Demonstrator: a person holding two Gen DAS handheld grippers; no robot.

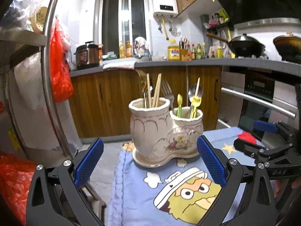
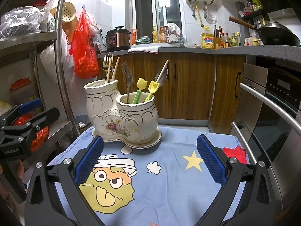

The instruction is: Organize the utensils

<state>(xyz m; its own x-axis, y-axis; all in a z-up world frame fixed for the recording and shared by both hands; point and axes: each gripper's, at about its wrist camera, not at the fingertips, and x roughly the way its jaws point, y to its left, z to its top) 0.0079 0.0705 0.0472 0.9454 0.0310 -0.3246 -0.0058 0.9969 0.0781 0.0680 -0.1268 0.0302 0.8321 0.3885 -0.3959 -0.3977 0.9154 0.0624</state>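
Note:
A cream ceramic double utensil holder stands on a blue cartoon cloth. Its taller pot holds wooden chopsticks and a gold fork. The shorter pot holds a silver fork, a metal spoon, a chopstick and two yellow-and-green plastic utensils. My left gripper is open just in front of the holder, nothing between its fingers. My right gripper is also open and empty, a little back from the holder. Each gripper shows at the edge of the other's view, the right gripper and the left gripper.
A steel rack with bags and a hanging red bag stands to the left. An oven with bar handles is close on the right. Wooden cabinets and a counter with a cooker, bottles and a wok run behind.

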